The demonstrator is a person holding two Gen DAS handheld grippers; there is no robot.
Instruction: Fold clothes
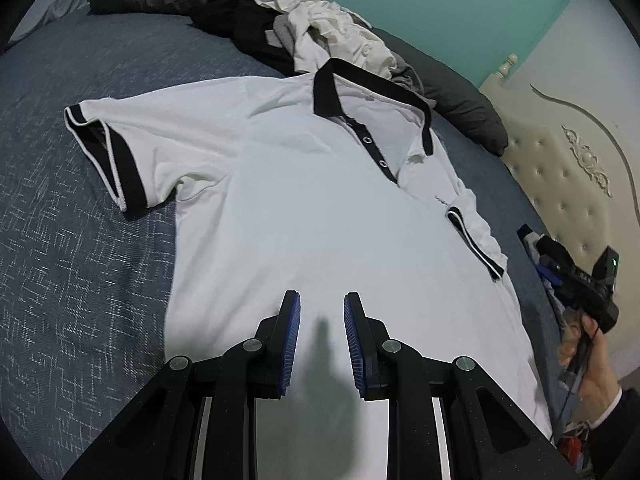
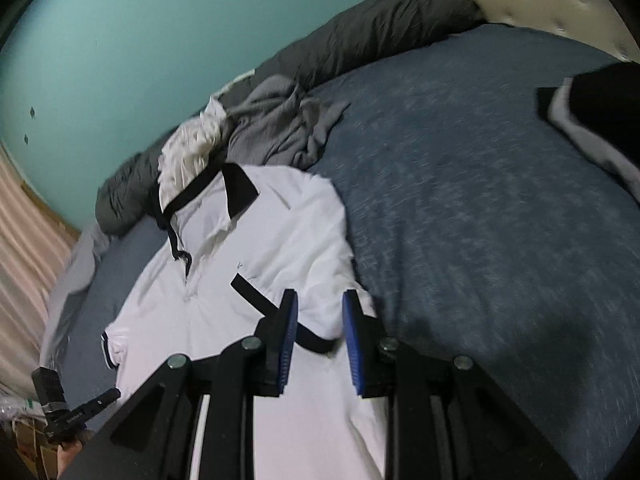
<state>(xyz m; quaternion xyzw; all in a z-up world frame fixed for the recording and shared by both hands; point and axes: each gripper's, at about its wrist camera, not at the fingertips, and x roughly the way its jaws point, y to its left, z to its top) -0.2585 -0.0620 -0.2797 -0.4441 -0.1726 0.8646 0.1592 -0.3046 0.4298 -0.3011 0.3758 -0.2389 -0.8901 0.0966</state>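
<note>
a white polo shirt [image 1: 304, 216] lies flat on the bed [image 1: 80, 240] for folding, the left gripper [image 1: 322, 300] and right gripper [image 2: 320, 298] hovering slightly parted and empty, its right sleeve [image 2: 280, 308] already turned in.

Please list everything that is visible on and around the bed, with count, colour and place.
white polo shirt with black collar: one, spread flat on the bed, one sleeve folded in
blue-grey woven bedcover: one, under the shirt
loose clothes pile: several, white, grey, black, behind the collar
dark grey quilt: one, along the teal wall
cream tufted headboard: one, bed end
left gripper: one, black, blue pads, jaws apart, empty
right gripper: one, same, above the folded sleeve
</note>
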